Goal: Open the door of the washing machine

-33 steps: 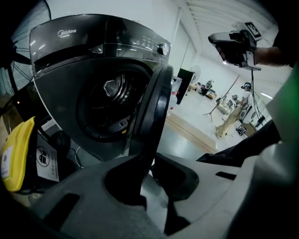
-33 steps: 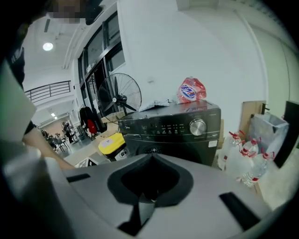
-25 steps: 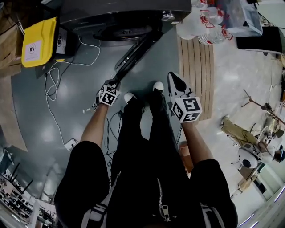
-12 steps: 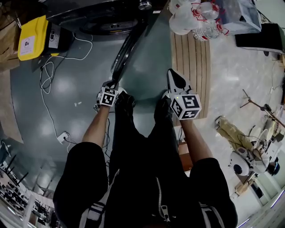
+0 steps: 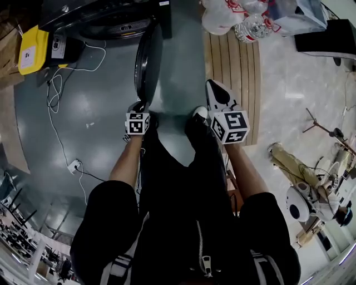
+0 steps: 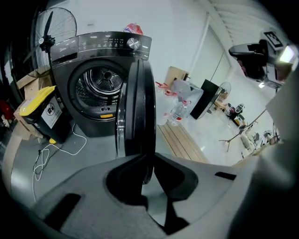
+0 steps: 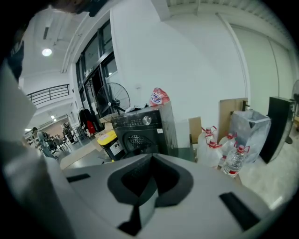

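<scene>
Left gripper view, asked: what is clamped in the left tongs [image 6: 146, 158]?
Answered: the rim of the door [image 6: 138, 107], held wide open from the washing machine [image 6: 93, 84]; the right tongs [image 7: 152, 157] are pressed together, empty.

A glossy grey floor [image 5: 100, 122] meets white walls [image 7: 196, 60], tall windows [image 7: 96, 56], wooden slats [image 5: 245, 78].

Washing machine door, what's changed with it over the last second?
The door has swung wider, from a slant to standing straight out from the machine, pulled by the left tool as the person backs away. Unchanged: the left tool stays clamped on the door's edge, and the right tool stays shut and empty alongside.
</scene>
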